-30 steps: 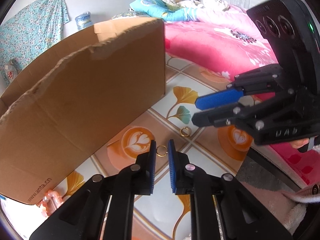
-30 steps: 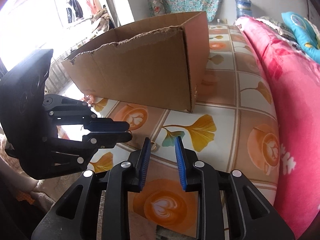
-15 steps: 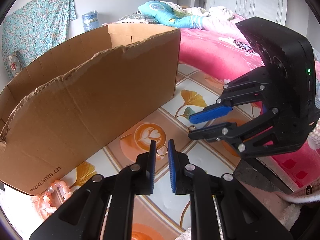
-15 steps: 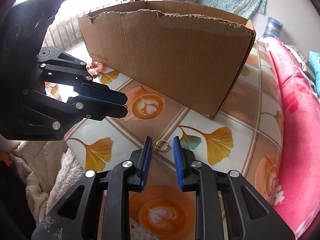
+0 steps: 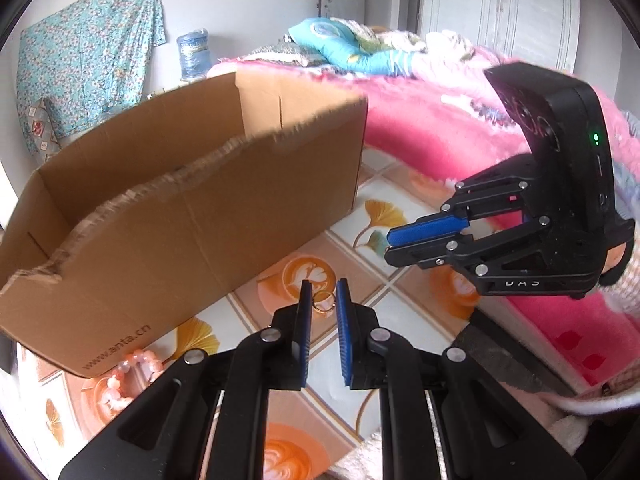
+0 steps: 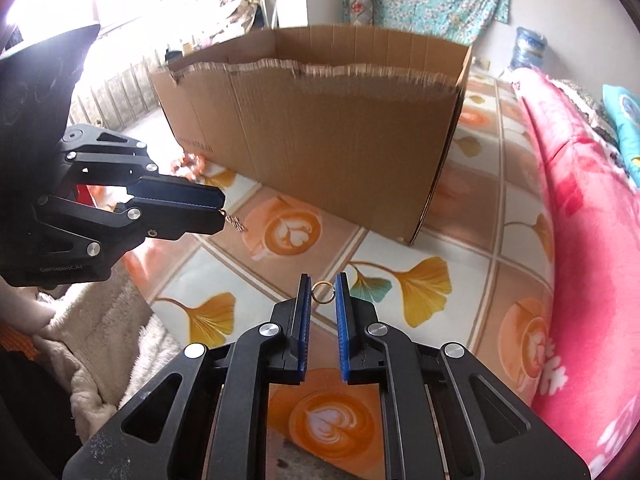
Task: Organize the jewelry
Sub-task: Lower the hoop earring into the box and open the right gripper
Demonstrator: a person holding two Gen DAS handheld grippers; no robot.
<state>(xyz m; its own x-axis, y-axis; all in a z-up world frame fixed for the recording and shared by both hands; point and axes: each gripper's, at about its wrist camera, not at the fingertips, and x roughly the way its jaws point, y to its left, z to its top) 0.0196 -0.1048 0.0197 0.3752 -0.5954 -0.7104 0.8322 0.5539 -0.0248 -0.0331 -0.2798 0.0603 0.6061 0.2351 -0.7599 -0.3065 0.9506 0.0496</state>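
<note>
My left gripper [image 5: 322, 289] is shut on a gold ring [image 5: 322, 304] held between its blue pads above the tiled floor. It also shows in the right wrist view [image 6: 216, 210], with the ring [image 6: 234, 222] at its tip. My right gripper [image 6: 323, 281] is shut on a second gold ring [image 6: 322, 292]; in the left wrist view this gripper [image 5: 390, 246] hangs to the right. An open cardboard box [image 5: 180, 208] stands just beyond both grippers; it also shows in the right wrist view [image 6: 320, 128]. A pink bead bracelet [image 5: 124, 376] lies at the box's near left corner.
A bed with a pink blanket [image 6: 592, 240] runs along the right side. A fluffy white cloth [image 6: 100, 344] lies by the left gripper. The floor has patterned tiles [image 6: 400, 292]. A water jug [image 5: 194, 54] stands by the far wall.
Both grippers have risen from the floor with the rings in them. The box's open top has come more into view.
</note>
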